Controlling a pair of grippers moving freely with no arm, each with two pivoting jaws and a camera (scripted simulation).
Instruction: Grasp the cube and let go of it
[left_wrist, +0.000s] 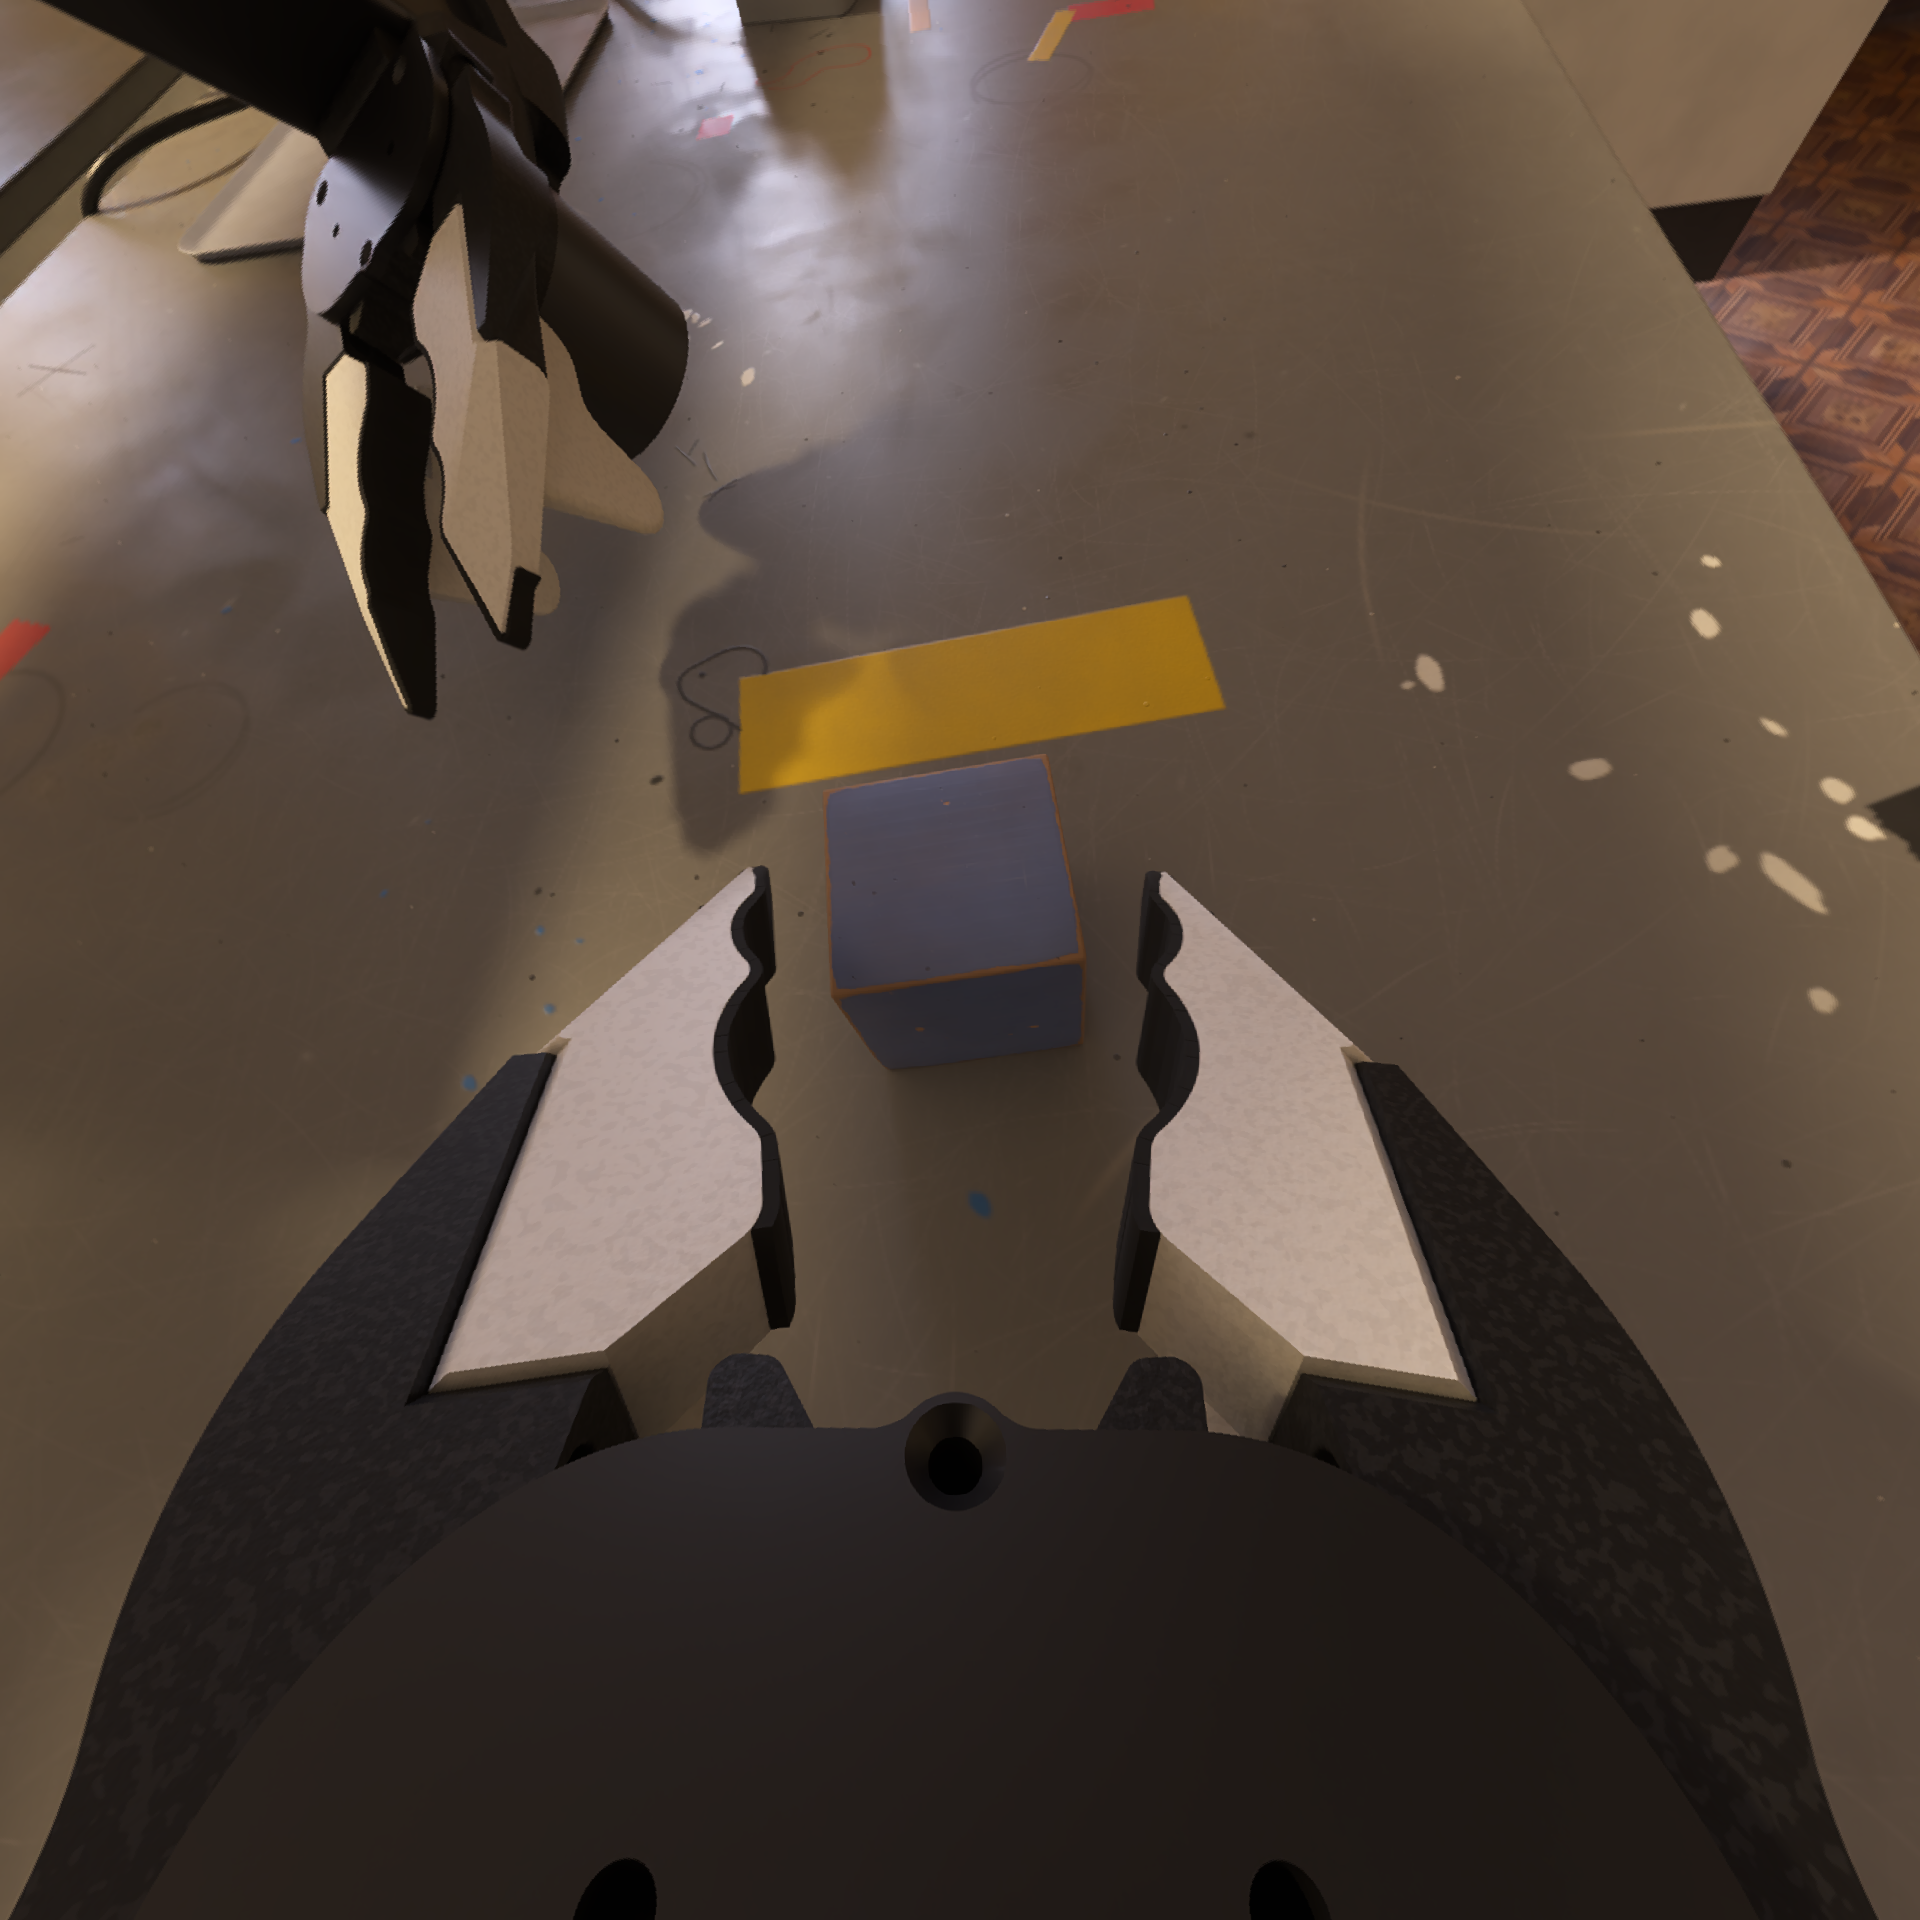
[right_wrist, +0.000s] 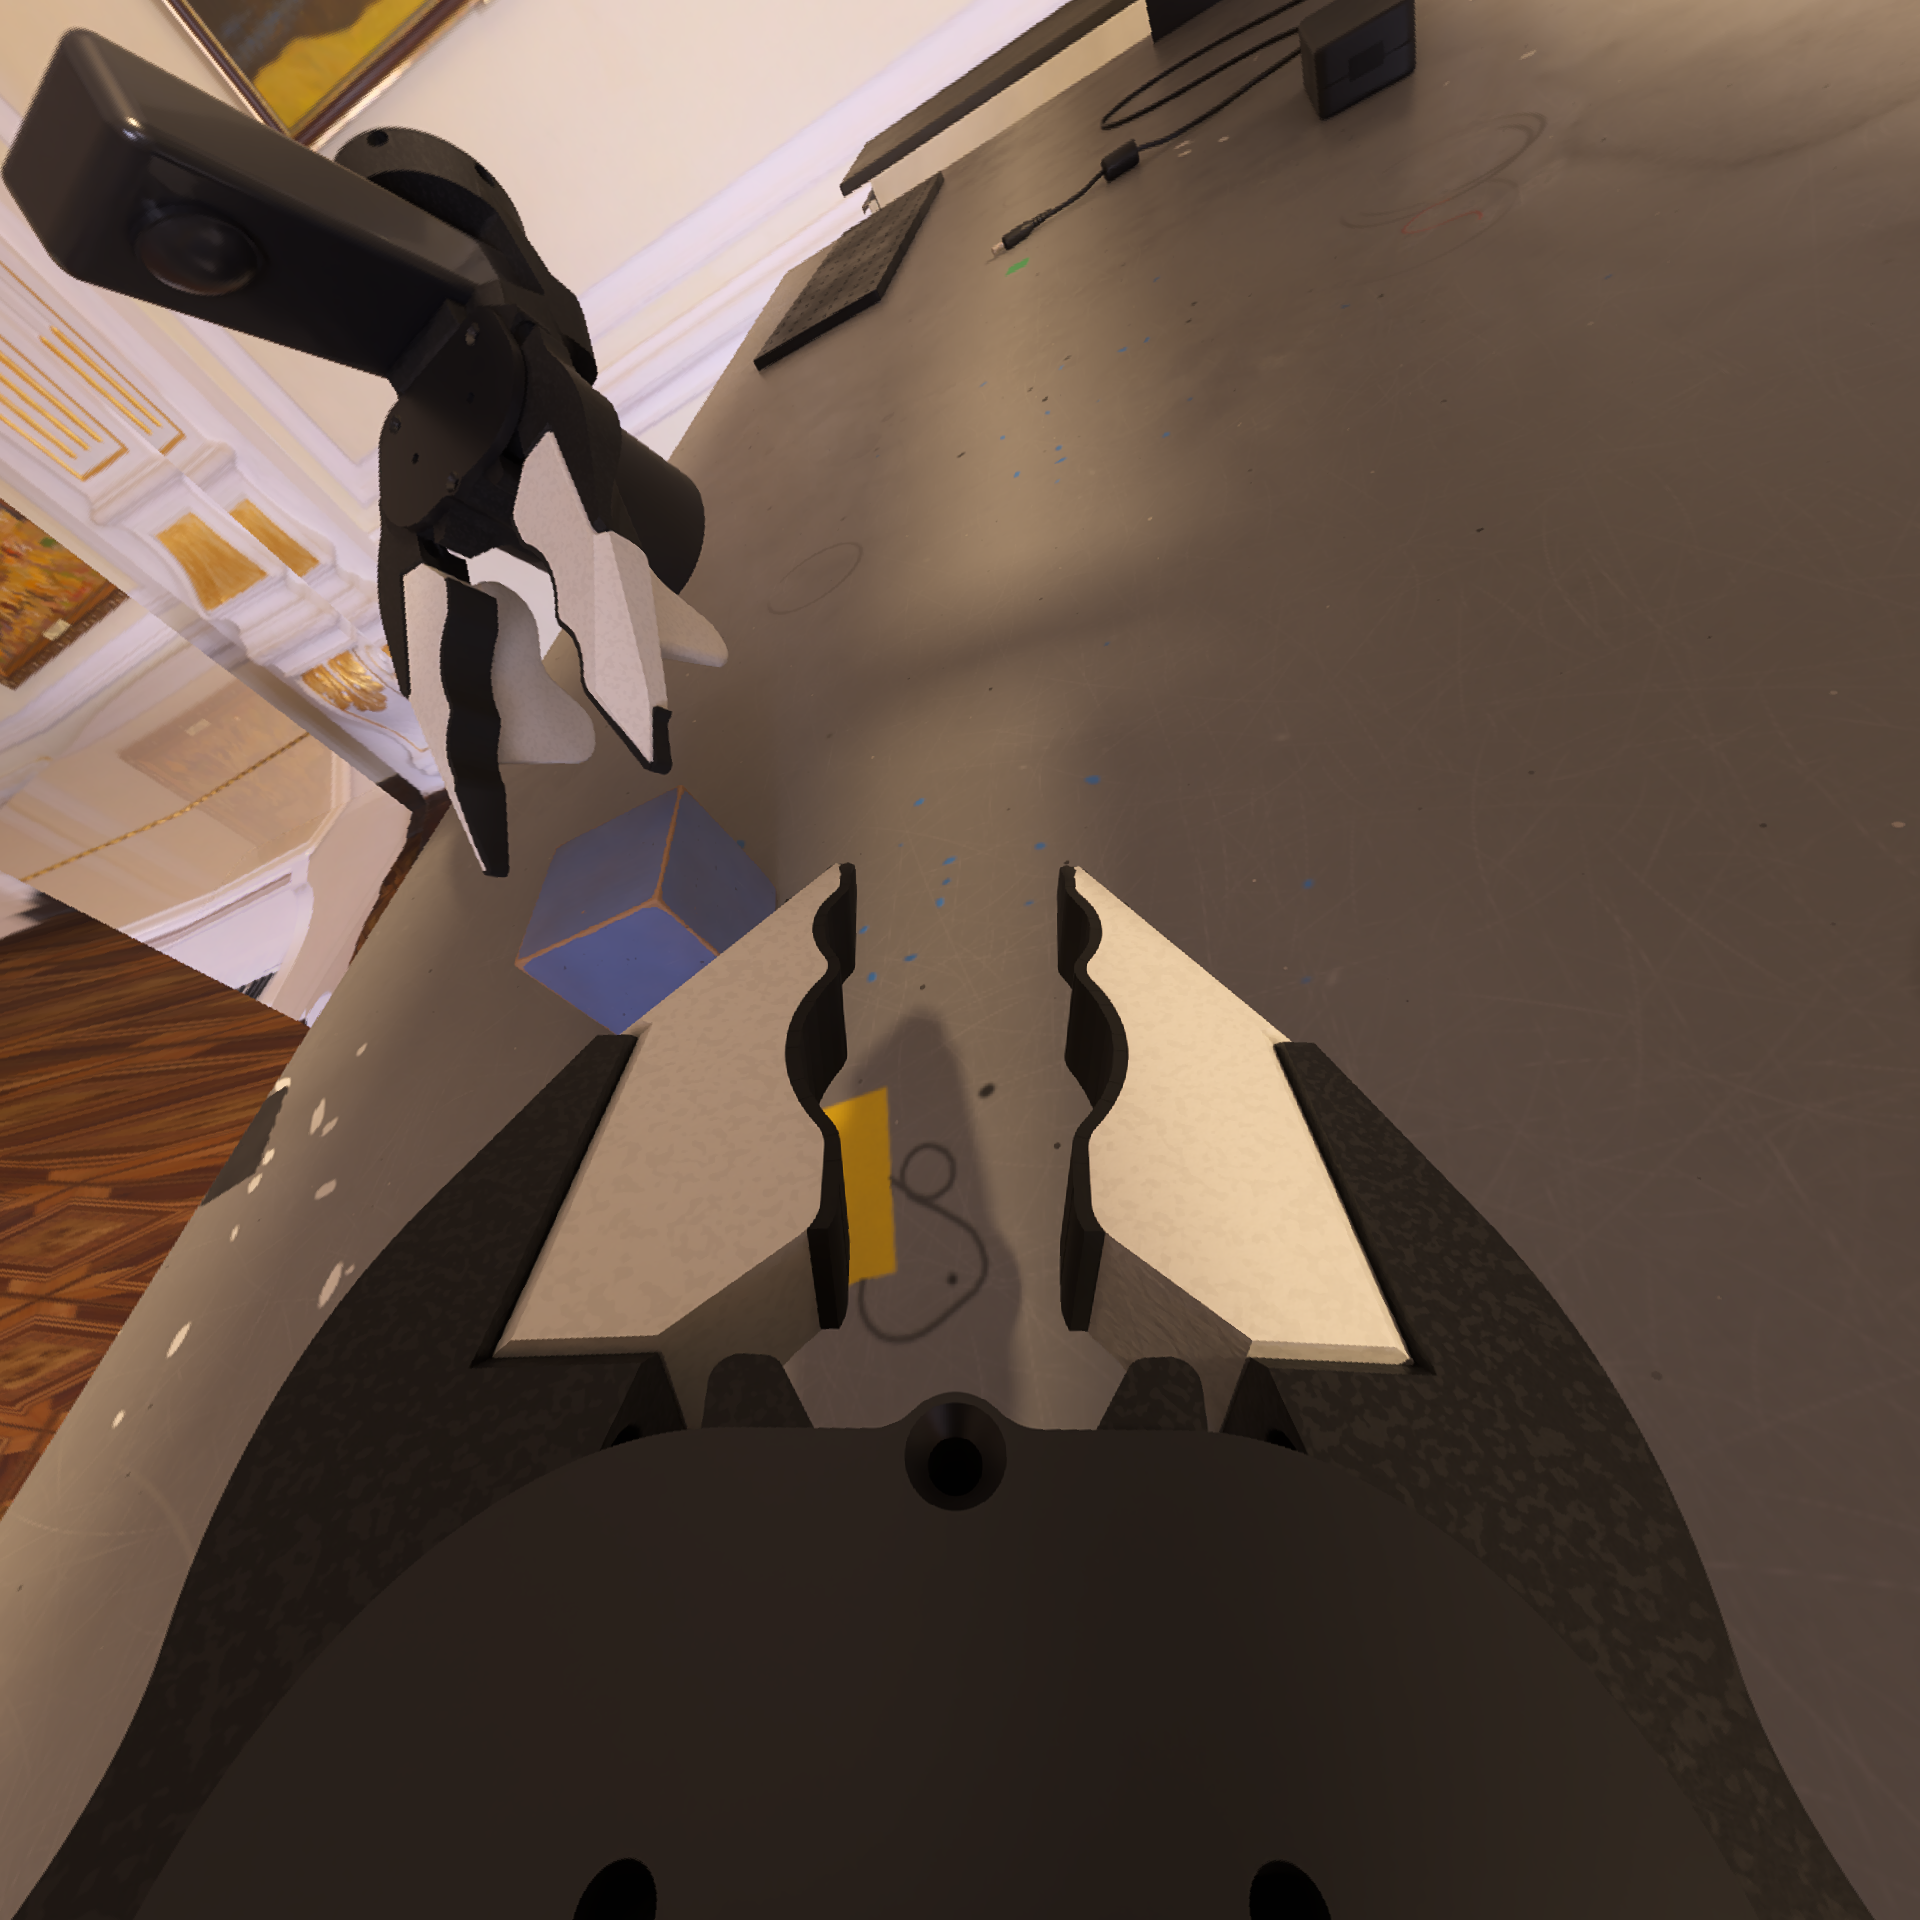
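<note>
A blue cube (left_wrist: 951, 904) with orange edges sits on the grey table (left_wrist: 1403, 1039). My left gripper (left_wrist: 957, 878) is open. The cube shows between its two fingertips, with a gap on each side and no contact. In the right wrist view the left gripper (right_wrist: 571, 810) hangs just above the cube (right_wrist: 644, 925), which my right finger partly hides. My right gripper (right_wrist: 956, 871) is open and empty, to the side of the cube, over the table. It also shows in the left wrist view (left_wrist: 468, 670), at the upper left, above the table.
A yellow tape strip (left_wrist: 977, 691) lies flat just beyond the cube and shows under my right gripper (right_wrist: 868, 1184). The table edge and wood floor (left_wrist: 1849, 312) are near the cube. A black plate (right_wrist: 852, 270), a cable and a black box (right_wrist: 1361, 52) lie farther off.
</note>
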